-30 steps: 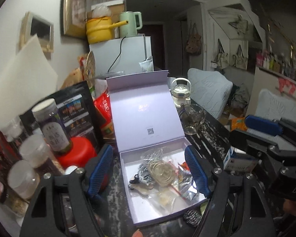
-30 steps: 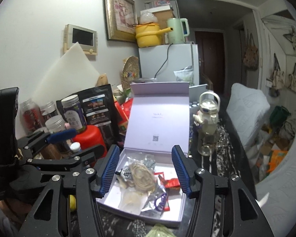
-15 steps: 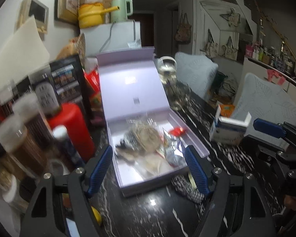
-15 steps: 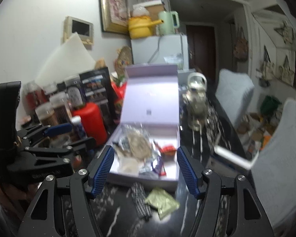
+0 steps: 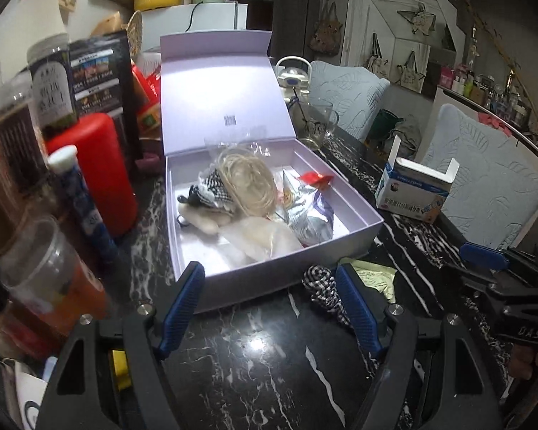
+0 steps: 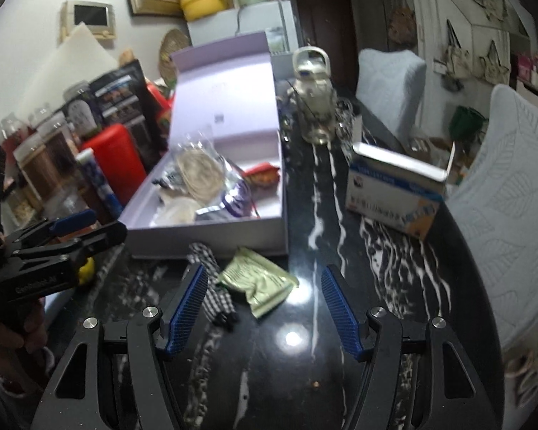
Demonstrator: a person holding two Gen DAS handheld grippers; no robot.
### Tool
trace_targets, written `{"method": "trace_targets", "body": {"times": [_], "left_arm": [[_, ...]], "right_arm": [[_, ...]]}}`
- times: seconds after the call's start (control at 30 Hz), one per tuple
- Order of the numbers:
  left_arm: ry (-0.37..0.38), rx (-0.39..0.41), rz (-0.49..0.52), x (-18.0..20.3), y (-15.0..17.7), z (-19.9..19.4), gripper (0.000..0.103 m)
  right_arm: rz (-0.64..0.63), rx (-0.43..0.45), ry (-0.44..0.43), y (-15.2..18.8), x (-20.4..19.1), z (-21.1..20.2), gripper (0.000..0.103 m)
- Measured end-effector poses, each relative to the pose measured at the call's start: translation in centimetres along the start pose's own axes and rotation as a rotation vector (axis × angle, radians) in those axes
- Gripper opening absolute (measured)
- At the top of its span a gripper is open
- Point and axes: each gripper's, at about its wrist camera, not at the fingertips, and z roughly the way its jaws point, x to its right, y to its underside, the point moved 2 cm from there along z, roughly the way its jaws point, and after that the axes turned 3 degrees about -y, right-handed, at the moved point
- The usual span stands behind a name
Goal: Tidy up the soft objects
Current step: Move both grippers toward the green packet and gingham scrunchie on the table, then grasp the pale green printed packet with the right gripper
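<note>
Two tongs: both are mine, one in each hand, and both are raised above the black marble table [image 5: 254, 365] in front of the lilac box [image 5: 355, 231], which serves as the landmark.
Left tongs [image 5: 269, 304]: spread wide and holding nothing; the blue pads [image 5: 181, 304] frame the box's near wall.
Right tongs [image 6: 265, 310]: also spread wide and holding nothing, over the table just in front of the box's near right corner.
Lilac box: open, lid standing upright at its far side.
Box contents: a coil of pale cord [image 5: 249, 182], a black-and-white checked cloth [image 5: 215, 188], a cream soft piece [image 5: 265, 238], a silver foil pouch [image 5: 312, 215] and a small red packet [image 5: 315, 178], all heaped together.
Checked fabric strip [image 6: 215, 283]: lies on the table outside the box, just in front of its near wall, by my right tongs' left pad.
Green sachet [image 6: 260, 281]: flat on the table, just beside the strip, between the pads of my right tongs as seen from the right wrist.
Red canister [image 5: 100, 172]: left of the box, among jars.
Blue-and-white carton [image 6: 394, 193]: right of the box, well apart from it.
Glass teapot [image 6: 314, 107]: beyond the box's far right corner.
</note>
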Motion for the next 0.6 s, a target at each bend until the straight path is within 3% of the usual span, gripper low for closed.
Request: {"method": "trace_targets", "body": {"times": [0.07, 0.33, 0.5, 0.6], "left_arm": [[-0.004, -0.012, 0.005, 0.1, 0.4, 0.7, 0.075], [0.016, -0.091, -0.048, -1.3, 1.7, 3.5, 0.075], [-0.029, -0.083, -0.043, -1.5, 1.9, 4.0, 0.075], [0.012, -0.110, -0.056, -1.5, 2.1, 4.4, 0.075]], "right_arm": [[-0.004, -0.026, -0.001, 0.3, 0.2, 1.3, 0.081], [-0.108, -0.145, -0.049, 0.1, 0.2, 7.2, 0.081], [-0.128, -0.252, -0.079, 0.1, 0.8, 10.1, 0.081], [-0.157, -0.290, -0.104, 0.1, 0.3, 11.2, 0.084]]}}
